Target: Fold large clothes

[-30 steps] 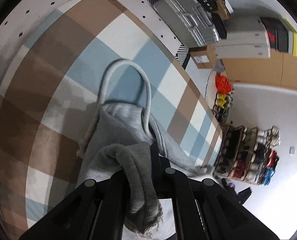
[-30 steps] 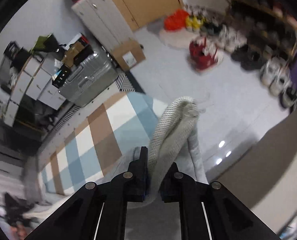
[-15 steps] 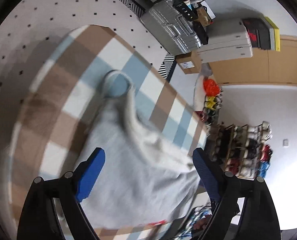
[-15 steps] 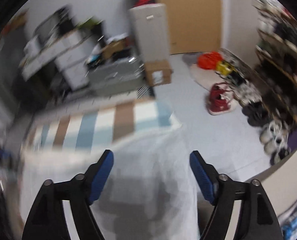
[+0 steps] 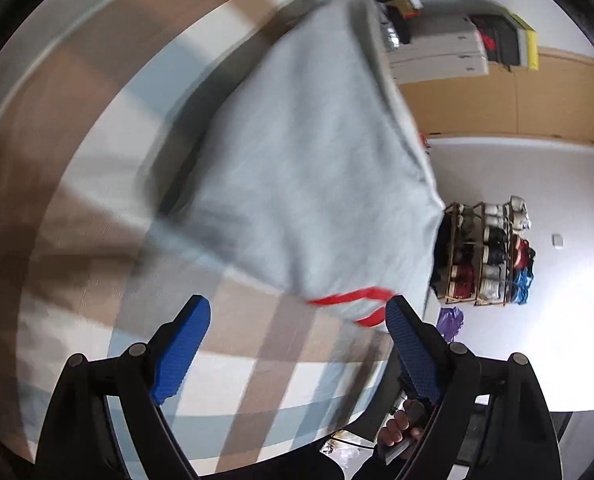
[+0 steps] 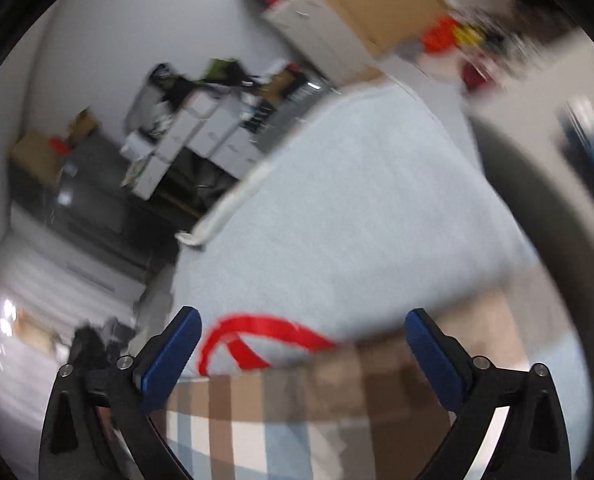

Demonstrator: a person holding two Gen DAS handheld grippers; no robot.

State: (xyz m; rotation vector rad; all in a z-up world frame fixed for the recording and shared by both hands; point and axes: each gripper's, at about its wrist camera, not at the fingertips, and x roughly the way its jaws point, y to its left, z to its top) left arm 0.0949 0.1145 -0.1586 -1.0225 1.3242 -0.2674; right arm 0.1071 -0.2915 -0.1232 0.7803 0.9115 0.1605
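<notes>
A light grey garment lies spread flat on the brown, blue and white checked cloth. A red mark shows at its near edge. My left gripper hovers open just short of that edge, with only the cloth seen between its blue pads. In the right wrist view the same garment fills the middle, and its red mark sits near the left finger. My right gripper is still opening, wide apart, holding nothing above the checked cloth. Both views are motion-blurred.
A shoe rack stands on the floor to the right, with a purple item below it. Wooden cabinets and white drawers line the far wall. A person's hand shows at the bottom. Cluttered white units stand beyond.
Both grippers were shut on bunched grey fabric a second ago; they have let go and opened wide. Both have pulled back, and the garment now lies flat with its near edge close.
</notes>
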